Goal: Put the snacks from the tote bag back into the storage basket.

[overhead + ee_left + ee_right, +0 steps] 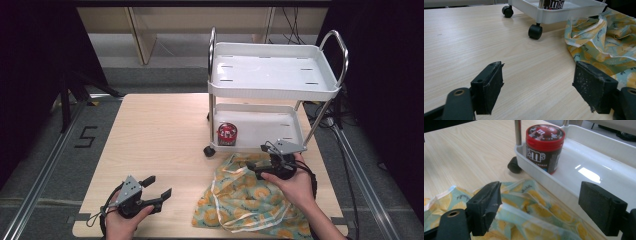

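A brown candy jar with a red lid point(227, 134) point(544, 147) stands in the front left corner of the white cart's lower tray point(270, 131) point(599, 170). A crumpled cloth with a yellow lemon print point(247, 197) point(609, 42) point(524, 215) lies on the table in front of the cart. My right gripper point(272, 150) point(541, 207) hovers open over the cloth's far edge, next to the tray's rim. My left gripper point(159, 187) point(539, 85) is held open low over bare wood, to the left of the cloth, with nothing between its pads.
The two-shelf white cart point(272, 70) with chrome handles stands on black casters point(535, 31) at the table's far right. The wooden table point(155, 135) has bare room on its left half. Dark floor and rails surround it.
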Demonstrator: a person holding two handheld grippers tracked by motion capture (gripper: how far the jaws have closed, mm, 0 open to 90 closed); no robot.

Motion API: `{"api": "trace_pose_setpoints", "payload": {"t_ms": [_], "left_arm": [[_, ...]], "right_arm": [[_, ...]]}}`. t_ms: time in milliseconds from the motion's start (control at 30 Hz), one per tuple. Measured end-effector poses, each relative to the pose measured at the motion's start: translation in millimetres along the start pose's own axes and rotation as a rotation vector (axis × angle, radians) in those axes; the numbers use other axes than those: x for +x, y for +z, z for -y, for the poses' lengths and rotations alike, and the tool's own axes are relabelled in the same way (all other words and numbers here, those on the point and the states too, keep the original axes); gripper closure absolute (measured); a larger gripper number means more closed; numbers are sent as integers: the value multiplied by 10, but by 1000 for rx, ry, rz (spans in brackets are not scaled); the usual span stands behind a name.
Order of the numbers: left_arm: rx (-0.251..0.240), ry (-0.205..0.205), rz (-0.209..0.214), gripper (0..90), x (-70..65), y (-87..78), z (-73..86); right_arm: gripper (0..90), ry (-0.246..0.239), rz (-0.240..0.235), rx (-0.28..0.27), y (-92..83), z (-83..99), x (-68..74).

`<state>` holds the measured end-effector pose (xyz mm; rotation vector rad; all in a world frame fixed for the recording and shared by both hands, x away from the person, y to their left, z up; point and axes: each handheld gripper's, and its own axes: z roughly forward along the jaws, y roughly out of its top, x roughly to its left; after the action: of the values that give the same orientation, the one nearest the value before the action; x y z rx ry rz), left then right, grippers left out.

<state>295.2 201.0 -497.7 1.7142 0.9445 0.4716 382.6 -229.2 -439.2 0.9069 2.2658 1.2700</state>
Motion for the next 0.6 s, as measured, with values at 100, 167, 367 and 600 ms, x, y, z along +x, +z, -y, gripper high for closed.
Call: {"api": "trace_pose_setpoints", "payload": {"t_ms": [100,167,367,600], "left_arm": [[4,0,-5,232,-3,-3,-1],[1,-2,-4,233,-6,0,-1],[5,0,-6,233,-3,-4,0],[-1,-1,-4,233,-10,3,0]], "right_arm": [[189,30,-3,7,-29,64,15],[189,21,-1,6,-45,99,8],[189,17,4,3,-93,201,10],[190,45,10,6,-155,305,35]]}}
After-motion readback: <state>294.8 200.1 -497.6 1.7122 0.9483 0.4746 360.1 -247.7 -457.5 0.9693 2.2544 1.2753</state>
